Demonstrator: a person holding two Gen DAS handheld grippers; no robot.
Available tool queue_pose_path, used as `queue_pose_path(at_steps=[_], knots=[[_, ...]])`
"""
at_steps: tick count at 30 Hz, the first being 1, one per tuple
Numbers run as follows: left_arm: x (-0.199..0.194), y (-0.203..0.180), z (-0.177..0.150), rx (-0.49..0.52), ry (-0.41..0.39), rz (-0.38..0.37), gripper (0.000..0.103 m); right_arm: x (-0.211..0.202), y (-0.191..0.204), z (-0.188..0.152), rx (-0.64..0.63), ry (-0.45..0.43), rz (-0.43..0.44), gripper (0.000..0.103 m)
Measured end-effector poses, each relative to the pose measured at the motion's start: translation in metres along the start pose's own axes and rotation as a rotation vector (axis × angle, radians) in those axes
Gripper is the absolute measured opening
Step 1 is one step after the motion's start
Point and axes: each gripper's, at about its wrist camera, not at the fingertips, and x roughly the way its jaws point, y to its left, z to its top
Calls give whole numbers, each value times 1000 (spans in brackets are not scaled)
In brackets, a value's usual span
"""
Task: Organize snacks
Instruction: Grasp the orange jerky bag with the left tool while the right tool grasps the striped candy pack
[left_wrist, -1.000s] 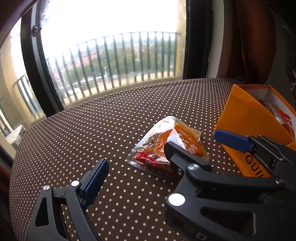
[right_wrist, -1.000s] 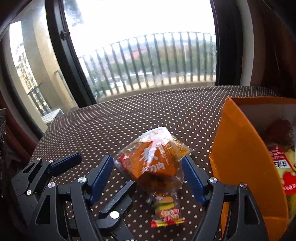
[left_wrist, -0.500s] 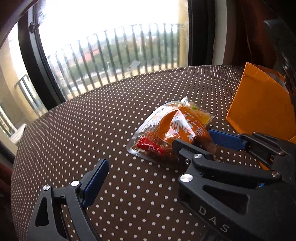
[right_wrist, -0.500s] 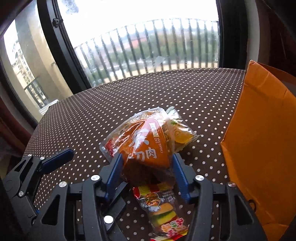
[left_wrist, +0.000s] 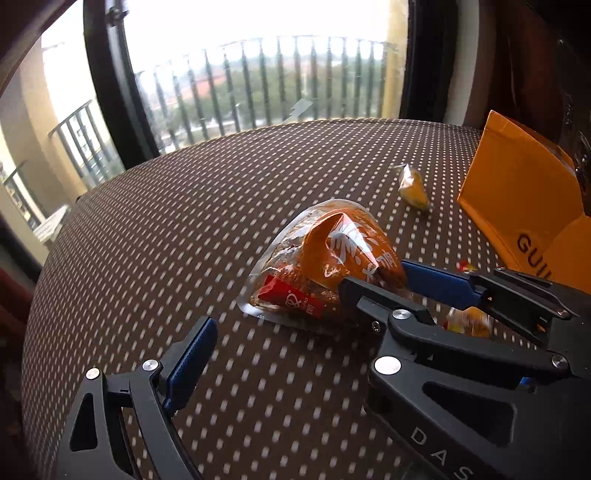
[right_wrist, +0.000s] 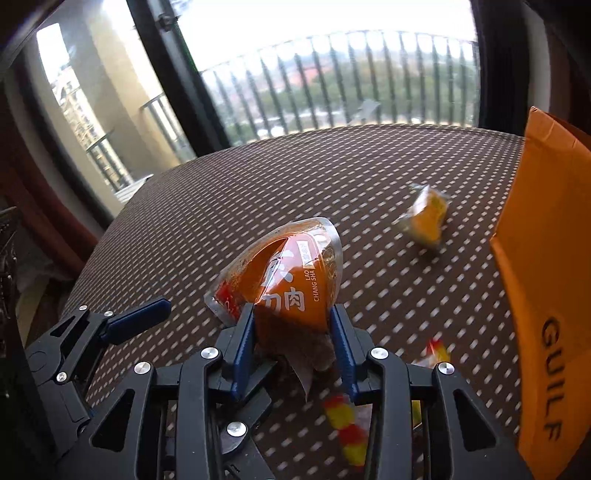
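The orange snack packet (right_wrist: 291, 284) sits at the centre of the right wrist view, tipped up on its near end, with white characters and "LAO CHANG SHA" on its face. The right claw (right_wrist: 293, 339) is closing on it: the blue pads (right_wrist: 243, 347) press its lower end from both sides, and the clear wrapper bulges above them. In the left wrist view the same packet (left_wrist: 325, 266) lies right of centre on the brown desk with white dots (left_wrist: 184, 240), and the right claw's fingers reach it from the lower right.

The left claw (left_wrist: 277, 317) is spread wide, with nothing between its fingers. One blue pad (left_wrist: 188, 362) stands at the lower left of its view, apart from the packet.

A small yellow wrapped snack (right_wrist: 424, 218) lies on the desk to the upper right of the packet, well clear of it and close to the orange cardboard box (right_wrist: 546, 258) at the right edge, which carries dark lettering. A red and yellow striped wrapper (right_wrist: 347, 428), blurred, lies under the right claw at the bottom of the frame. Behind the desk, a window (right_wrist: 332, 74) shows a balcony railing and trees.
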Motion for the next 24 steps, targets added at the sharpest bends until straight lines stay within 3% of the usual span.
queue_pose_path(at_steps=[3, 9, 15, 19, 24], knots=[[-9, 0, -12, -11, -7, 7, 91, -6, 7, -8, -37, 31, 45, 46], [-22, -5, -16, -21, -35, -4, 91, -27, 10, -15, -49, -17, 32, 75], [-11, -15, 2, 23, -46, -15, 91, -43, -5, -20, -23, -53, -62, 76], [3, -21, 10, 48, -38, 21, 91, -39, -19, -19, 29, -34, -117, 76], [15, -25, 11, 62, -41, -2, 93, -34, -38, -19, 78, -7, -136, 76]])
